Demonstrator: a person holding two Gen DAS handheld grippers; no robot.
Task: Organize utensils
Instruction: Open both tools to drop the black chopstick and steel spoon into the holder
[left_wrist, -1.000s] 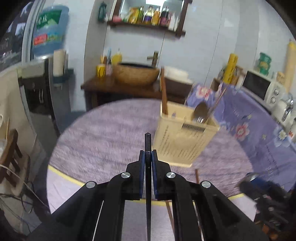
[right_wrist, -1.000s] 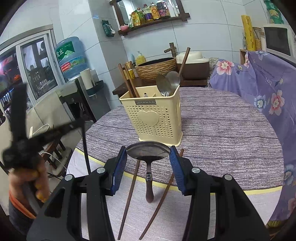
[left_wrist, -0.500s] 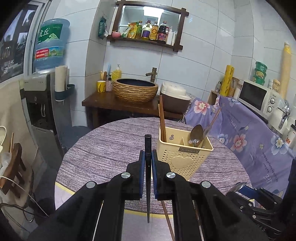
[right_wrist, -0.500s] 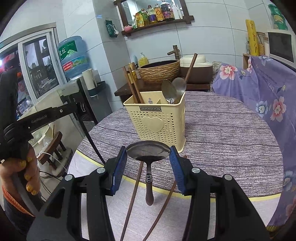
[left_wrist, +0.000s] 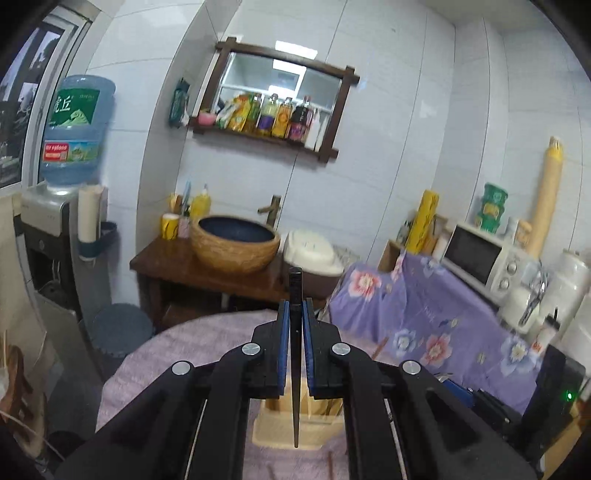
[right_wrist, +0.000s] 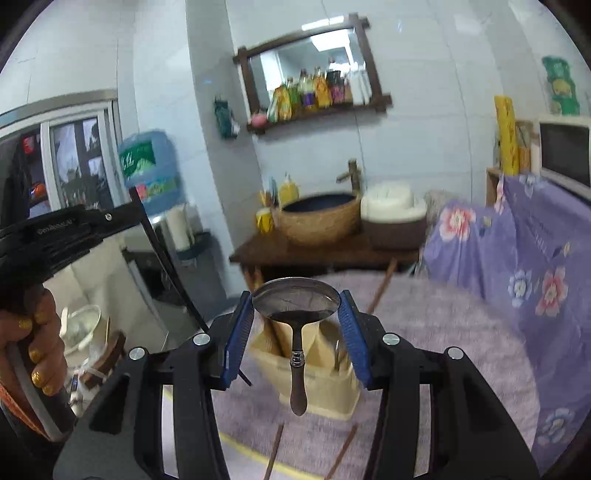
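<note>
Left wrist view: left hand-held gripper (left_wrist: 294, 325) clamped on dark chopstick (left_wrist: 296, 354), tip over yellow holder (left_wrist: 295, 424). Right wrist view alone shows right hand-held gripper (right_wrist: 295, 314) pinching spoon (right_wrist: 295, 301) by bowl, handle hanging over holder (right_wrist: 317, 384); two loose chopsticks (right_wrist: 274, 450) on purple tabletop (right_wrist: 443, 332) near yellow edge. Sink, microwave behind.
</note>
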